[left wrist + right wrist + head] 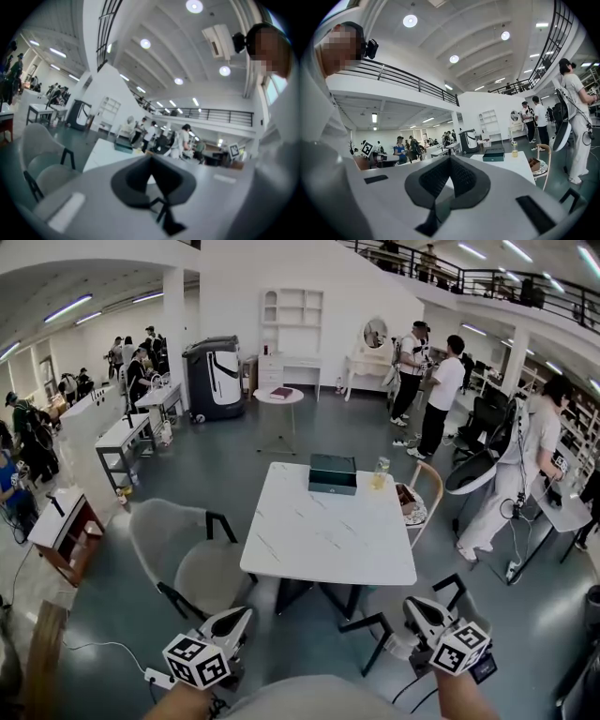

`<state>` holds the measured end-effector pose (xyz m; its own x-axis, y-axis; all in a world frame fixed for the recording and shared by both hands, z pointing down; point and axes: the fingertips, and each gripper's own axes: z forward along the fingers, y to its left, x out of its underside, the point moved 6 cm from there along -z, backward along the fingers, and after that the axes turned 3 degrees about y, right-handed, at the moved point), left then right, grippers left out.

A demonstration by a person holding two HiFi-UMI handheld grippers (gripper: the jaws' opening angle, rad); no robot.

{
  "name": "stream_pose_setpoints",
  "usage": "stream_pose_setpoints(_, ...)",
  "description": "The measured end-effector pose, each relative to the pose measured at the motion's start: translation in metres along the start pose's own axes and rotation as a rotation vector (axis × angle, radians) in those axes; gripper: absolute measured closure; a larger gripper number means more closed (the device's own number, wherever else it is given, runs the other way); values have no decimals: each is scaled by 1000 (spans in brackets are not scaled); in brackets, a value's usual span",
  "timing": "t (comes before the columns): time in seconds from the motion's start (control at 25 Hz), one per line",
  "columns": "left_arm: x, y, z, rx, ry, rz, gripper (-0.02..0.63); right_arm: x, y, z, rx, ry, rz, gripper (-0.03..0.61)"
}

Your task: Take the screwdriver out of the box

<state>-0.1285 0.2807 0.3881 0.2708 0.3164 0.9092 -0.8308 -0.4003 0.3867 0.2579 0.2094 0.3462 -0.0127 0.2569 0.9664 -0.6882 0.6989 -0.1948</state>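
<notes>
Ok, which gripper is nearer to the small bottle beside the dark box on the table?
Right. The right gripper hangs off the table's near right corner, almost in line with the bottle. The left gripper is off the near left corner.

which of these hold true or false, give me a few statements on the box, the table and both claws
1. The dark green box lies near the far edge of the white table. True.
2. The left claw grips a screwdriver. False: its jaws are together on nothing, and no screwdriver is in view.
3. A bottle stands just right of the box. True.
4. The right claw rests on the box. False: it is held short of the table's near edge, far from the box, jaws together and empty.
</notes>
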Motion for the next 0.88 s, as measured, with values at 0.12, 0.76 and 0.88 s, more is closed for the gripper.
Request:
stream_pose_setpoints(0.12,-1,1,0,-2,-1,-2,617,0,0,2,-4,2,-2,581)
stream_pose_setpoints(0.76,-5,-4,17,5,-1,8,617,-15,-10,4,-16,-11,-49,581)
stream_pose_setpoints(0.88,-6,-6,21,9,8,9,617,-17,-12,1,-14,-17,-44,581)
